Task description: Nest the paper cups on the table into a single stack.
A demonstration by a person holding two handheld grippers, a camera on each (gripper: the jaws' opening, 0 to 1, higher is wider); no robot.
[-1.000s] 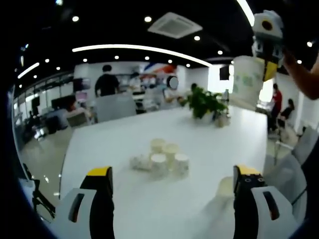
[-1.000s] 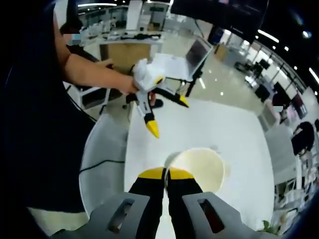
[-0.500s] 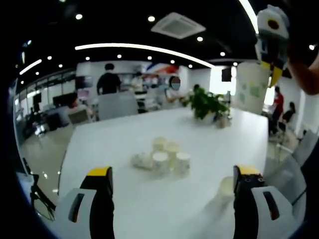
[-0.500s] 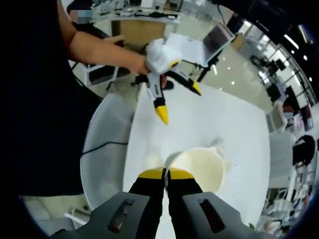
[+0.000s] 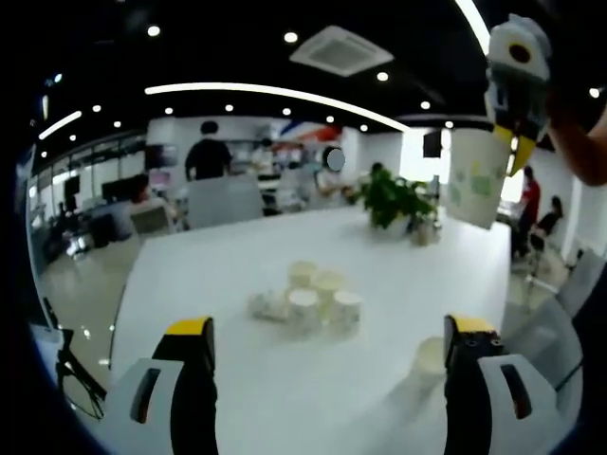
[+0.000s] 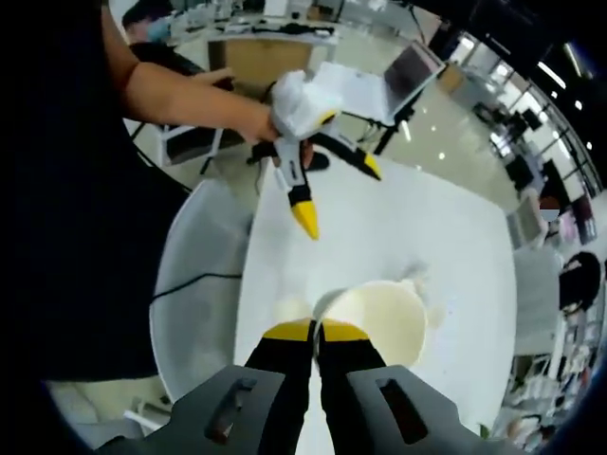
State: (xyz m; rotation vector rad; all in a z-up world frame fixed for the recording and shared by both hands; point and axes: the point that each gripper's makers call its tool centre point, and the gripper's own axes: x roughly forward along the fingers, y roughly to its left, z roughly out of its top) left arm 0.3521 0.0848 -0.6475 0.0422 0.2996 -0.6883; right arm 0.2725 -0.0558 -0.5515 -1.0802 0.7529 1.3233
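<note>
White bench (image 5: 237, 275) ahead, and a cluster of paper cups (image 5: 308, 299) sits mid-bench, one tipped on its side. Left gripper (image 5: 327, 346) hovers low over the near edge, fingers wide apart, a lone cup (image 5: 429, 358) just beside its right finger. Right gripper (image 6: 316, 332) is up high, fingers pinched on the rim of a held cup (image 6: 379, 318), above the bench.

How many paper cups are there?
At least 6: one cup held up by the right gripper, four standing cups clustered mid-table, and one near the left gripper. Something crumpled beside the cluster may be another.
</note>
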